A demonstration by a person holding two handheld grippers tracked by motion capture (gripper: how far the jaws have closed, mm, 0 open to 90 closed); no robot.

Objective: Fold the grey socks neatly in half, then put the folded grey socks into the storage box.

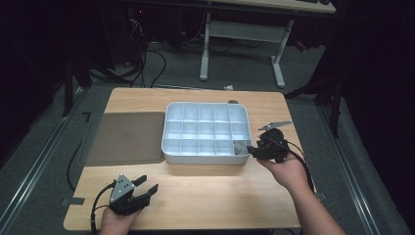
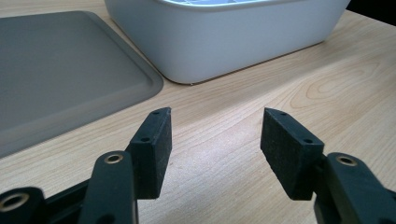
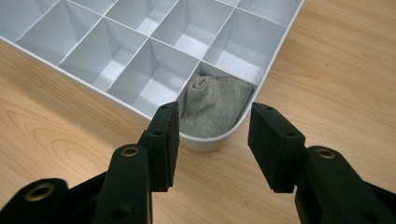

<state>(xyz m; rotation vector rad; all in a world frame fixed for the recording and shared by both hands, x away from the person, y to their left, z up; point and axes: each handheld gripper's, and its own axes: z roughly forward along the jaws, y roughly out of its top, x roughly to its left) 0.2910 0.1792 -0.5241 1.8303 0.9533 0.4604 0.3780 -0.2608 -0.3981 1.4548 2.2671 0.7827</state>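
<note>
The grey sock [image 3: 212, 106] lies bunched in the near right corner cell of the white tray [image 1: 205, 156], so as I judge it that piece is put away. My right tool [image 3: 212, 140] hangs just outside that corner, jaws wide apart with nothing between them. My left tool [image 2: 215, 140] rests low over the counter [image 1: 210, 196] near the front left edge, jaws spread and empty too, pointing toward the grey mat [image 2: 60, 70]. The other cells look bare, and I see no further sock waiting.
</note>
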